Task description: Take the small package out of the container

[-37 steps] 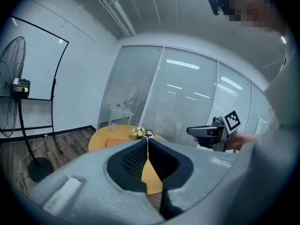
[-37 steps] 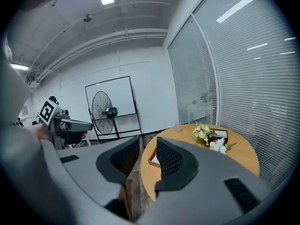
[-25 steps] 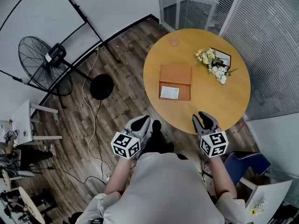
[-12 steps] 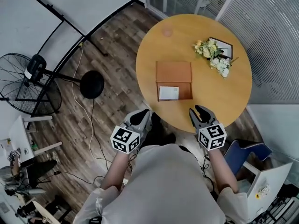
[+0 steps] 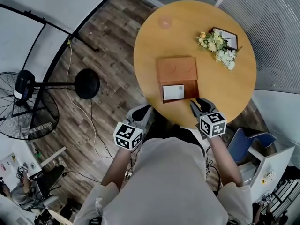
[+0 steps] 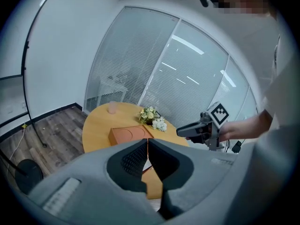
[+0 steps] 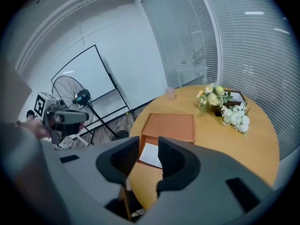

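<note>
On the round table (image 5: pixel 234 93), the small package (image 5: pixel 173 92) lies in the container (image 5: pixel 176 69), at ten o'clock of the empty, part-open right gripper (image 5: pixel 200 103), which should probably straddle its near edge squarely; the left gripper (image 5: pixel 144 109) is closed, empty.

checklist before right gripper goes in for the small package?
1. Container open: ok, lid folded back, small package exposed.
2. Right gripper ready: ok, jaws apart, nothing between them.
3. Right gripper at the package: not ok, it hangs over the table edge, short of the container.
4. Left gripper open: not ok, jaws together, empty.
5. Approach clear: ok, flowers and cup sit beyond the container.
6. Package loose inside: cannot tell.
</note>
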Available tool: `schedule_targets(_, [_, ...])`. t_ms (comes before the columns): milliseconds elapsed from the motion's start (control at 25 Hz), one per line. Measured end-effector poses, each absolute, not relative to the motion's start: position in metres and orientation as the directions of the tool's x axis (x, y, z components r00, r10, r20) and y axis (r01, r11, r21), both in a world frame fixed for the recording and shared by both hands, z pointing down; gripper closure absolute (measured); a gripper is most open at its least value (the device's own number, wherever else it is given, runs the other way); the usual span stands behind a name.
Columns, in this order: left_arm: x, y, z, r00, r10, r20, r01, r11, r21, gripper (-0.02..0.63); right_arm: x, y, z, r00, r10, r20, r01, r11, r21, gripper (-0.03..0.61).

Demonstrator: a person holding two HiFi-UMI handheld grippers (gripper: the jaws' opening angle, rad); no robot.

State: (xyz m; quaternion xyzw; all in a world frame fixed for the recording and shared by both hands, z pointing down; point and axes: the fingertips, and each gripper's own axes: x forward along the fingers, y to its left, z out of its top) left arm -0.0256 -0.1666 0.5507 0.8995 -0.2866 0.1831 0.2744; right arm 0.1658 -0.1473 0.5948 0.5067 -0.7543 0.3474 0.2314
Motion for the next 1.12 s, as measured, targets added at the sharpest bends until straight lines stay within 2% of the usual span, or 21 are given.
schedule_targets(480, [-0.021, -0.202, 0.599, 0.771, -0.357, 0.527, -0.605, -0.670, 0.430, 0.594, 0.155, -0.183, 0.670, -0.380, -0.461, 0.802, -0.923, 0.238, -0.301, 0.463])
schedule_targets(760, [-0.021, -0.204, 0.623, 0.713, -0.411, 0.568, -0.687, -0.573, 0.447, 0.594, 0.156, -0.197, 0.719, -0.422, -0.361, 0.831, -0.900, 0.273, -0.338, 0.440])
schedule_targets(1120, [-0.026, -0.194, 0.642, 0.656, -0.453, 0.604, -0.751, -0.466, 0.467, 0.594, 0.151, -0.200, 0.783, -0.440, -0.181, 0.880, -0.891, 0.212, -0.402, 0.408])
